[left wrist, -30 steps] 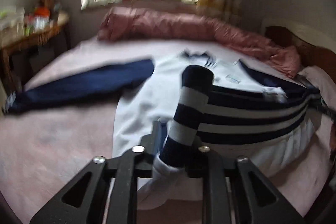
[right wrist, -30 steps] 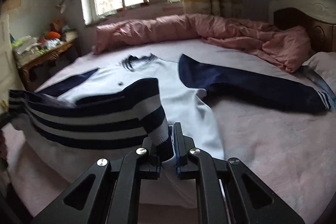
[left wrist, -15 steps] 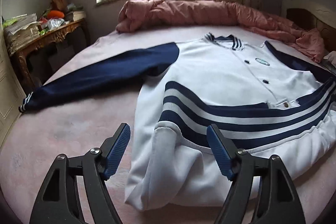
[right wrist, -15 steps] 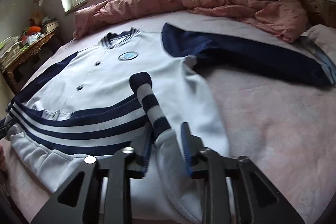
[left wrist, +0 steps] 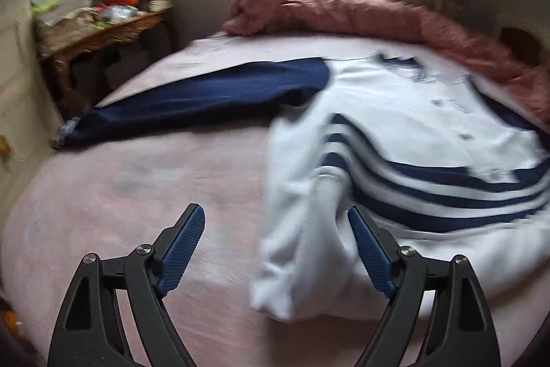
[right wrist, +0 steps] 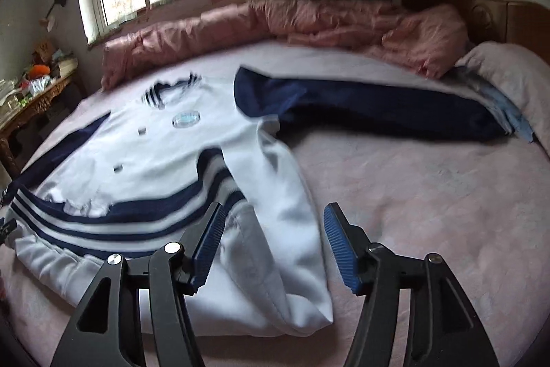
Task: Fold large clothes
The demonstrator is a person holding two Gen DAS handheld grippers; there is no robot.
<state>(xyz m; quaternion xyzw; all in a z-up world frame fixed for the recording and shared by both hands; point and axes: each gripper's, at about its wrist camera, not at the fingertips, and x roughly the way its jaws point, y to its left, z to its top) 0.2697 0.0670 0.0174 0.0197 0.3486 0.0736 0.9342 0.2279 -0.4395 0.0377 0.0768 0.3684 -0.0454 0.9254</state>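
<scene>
Both claws, left claw [left wrist: 276, 250] and right claw [right wrist: 273, 243], now spread after releasing the striped hem [right wrist: 113, 222]; jacket [right wrist: 192, 160] lies on bed [right wrist: 429, 195], bottom folded up, sleeves at 9 and 3 o'clock unfolded.

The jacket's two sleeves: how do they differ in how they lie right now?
The left sleeve lies straight, its cuff near the bed edge by the side table; the right sleeve bends at the shoulder and ends near the pillow. Both are navy, spread flat away from the white body, not yet folded in.
</scene>
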